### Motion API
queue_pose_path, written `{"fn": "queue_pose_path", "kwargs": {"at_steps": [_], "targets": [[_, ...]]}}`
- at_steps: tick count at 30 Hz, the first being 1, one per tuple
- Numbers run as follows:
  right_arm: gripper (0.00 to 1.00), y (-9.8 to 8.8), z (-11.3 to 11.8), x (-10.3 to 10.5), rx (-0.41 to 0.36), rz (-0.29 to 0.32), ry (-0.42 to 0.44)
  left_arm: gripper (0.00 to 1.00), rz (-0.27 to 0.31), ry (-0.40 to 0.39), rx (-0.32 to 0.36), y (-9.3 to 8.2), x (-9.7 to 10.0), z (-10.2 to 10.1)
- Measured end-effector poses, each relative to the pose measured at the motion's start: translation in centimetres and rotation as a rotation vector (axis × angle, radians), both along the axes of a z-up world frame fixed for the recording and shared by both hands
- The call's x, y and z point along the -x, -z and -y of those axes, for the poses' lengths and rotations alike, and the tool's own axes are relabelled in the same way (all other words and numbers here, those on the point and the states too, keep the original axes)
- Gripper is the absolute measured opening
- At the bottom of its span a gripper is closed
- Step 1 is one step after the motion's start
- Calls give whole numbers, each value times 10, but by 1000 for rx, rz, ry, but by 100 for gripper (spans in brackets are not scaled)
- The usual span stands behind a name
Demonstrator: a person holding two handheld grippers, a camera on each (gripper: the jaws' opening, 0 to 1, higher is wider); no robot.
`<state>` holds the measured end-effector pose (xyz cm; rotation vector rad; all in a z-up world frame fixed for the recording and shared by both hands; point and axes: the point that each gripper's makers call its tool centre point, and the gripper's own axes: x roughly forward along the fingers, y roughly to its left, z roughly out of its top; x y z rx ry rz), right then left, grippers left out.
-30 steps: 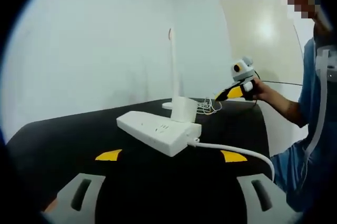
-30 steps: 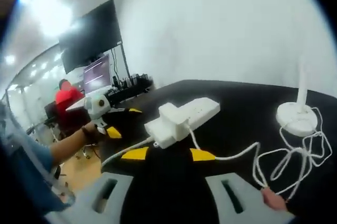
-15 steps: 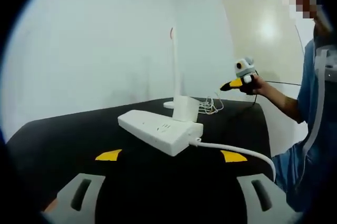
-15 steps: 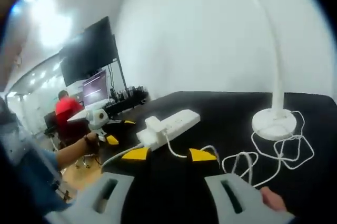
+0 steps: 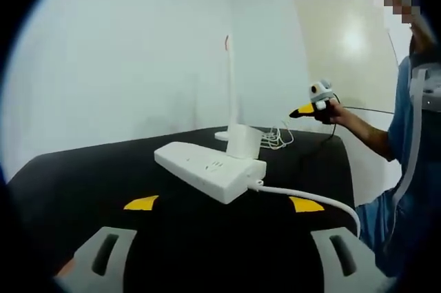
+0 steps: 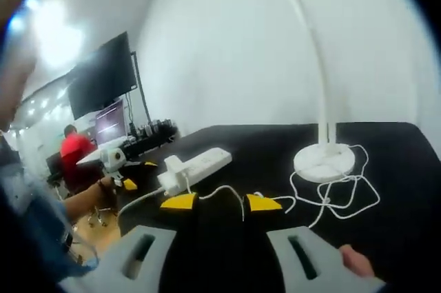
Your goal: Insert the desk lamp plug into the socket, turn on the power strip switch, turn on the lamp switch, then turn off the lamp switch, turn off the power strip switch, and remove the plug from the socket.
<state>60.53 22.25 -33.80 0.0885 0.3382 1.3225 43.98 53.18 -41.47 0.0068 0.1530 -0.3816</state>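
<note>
Plain white wall (image 5: 124,52), black table (image 6: 241,138), dark wall screen (image 6: 103,76), bright ceiling light (image 6: 52,27)

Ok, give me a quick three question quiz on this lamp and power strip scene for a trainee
1. True or false: the plug block sits in the power strip.
2. What colour is the table?
3. In the right gripper view, the desk lamp base has what lying beside it? A) loose cord B) a mug C) a book

Key: 1 true; 2 black; 3 A
</note>
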Motion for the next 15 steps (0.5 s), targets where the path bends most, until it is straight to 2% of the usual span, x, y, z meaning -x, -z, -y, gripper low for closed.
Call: {"fn": "queue_pose_path", "kwargs": {"at_steps": [7, 15], "targets": [[27, -7, 10, -22, -31, -1, 34, 75, 16, -21, 2, -3, -2, -1], [28, -2, 22, -45, -21, 4, 75, 78, 23, -27, 10, -4, -4, -1]]}}
